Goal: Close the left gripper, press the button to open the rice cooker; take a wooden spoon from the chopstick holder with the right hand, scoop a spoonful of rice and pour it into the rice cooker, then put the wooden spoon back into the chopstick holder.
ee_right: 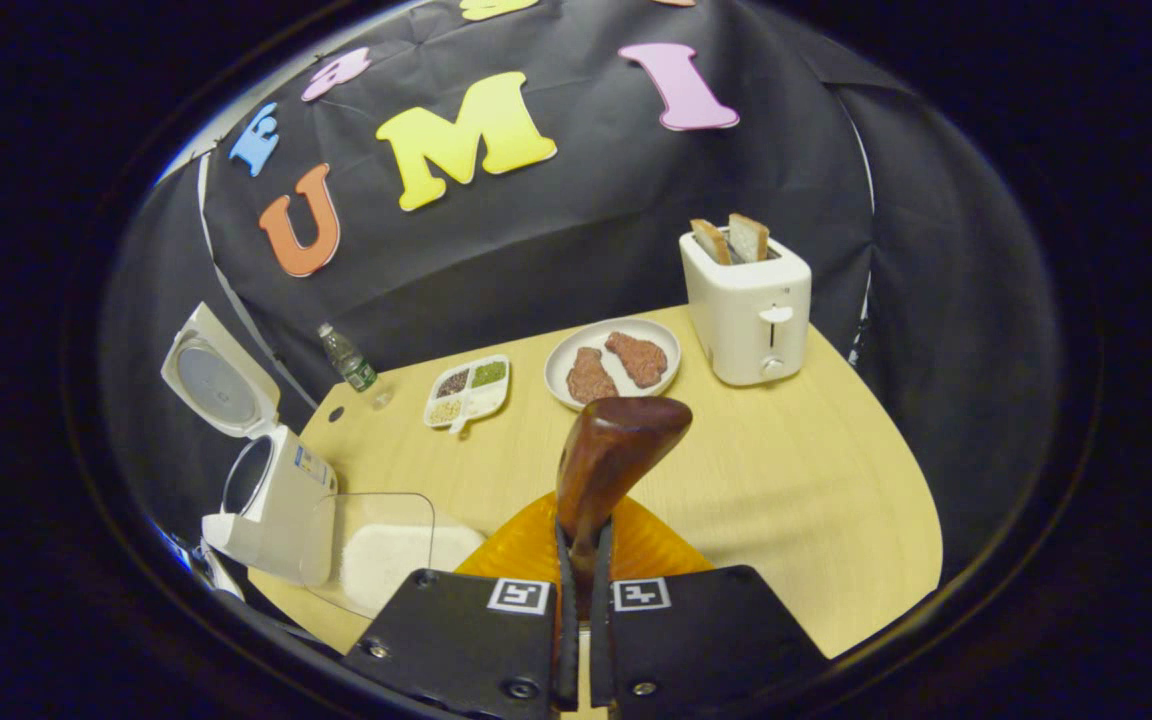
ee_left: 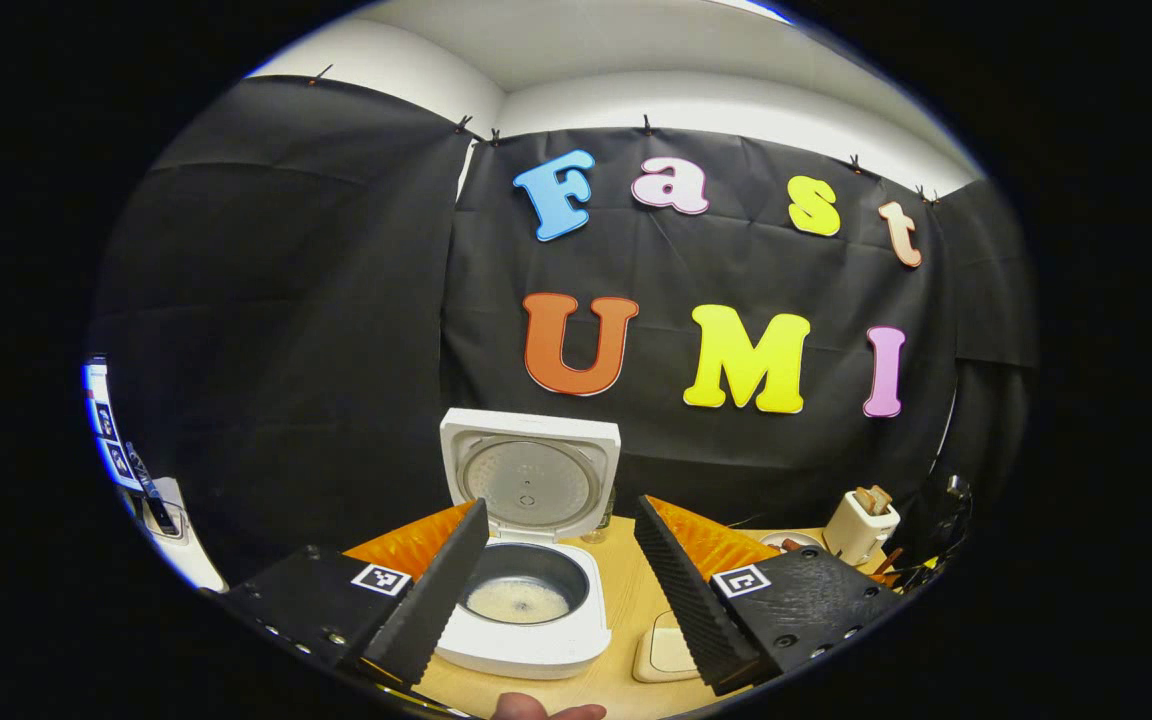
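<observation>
The white rice cooker [ee_left: 526, 640] stands open on the table, its lid [ee_left: 531, 470] upright and a thin layer of rice in the dark pot [ee_left: 519, 598]. My left gripper [ee_left: 561, 505] hovers in front of it, open, with the pot showing between its wide-apart fingers. My right gripper [ee_right: 584, 535] is shut on the handle of the wooden spoon [ee_right: 616, 445], whose bowl points up and away, showing bare wood. In the right gripper view the rice cooker [ee_right: 271, 495] sits far left, with a clear box of white rice [ee_right: 381, 555] beside it.
A toaster [ee_right: 746, 300] with bread, a plate [ee_right: 561, 385] of meat, a divided tray [ee_right: 466, 392] of grains and a small bottle [ee_right: 346, 358] stand along the back of the wooden table [ee_right: 796, 500]. A cream square object [ee_left: 666, 650] lies right of the cooker. A hand [ee_left: 546, 712] shows at the bottom edge.
</observation>
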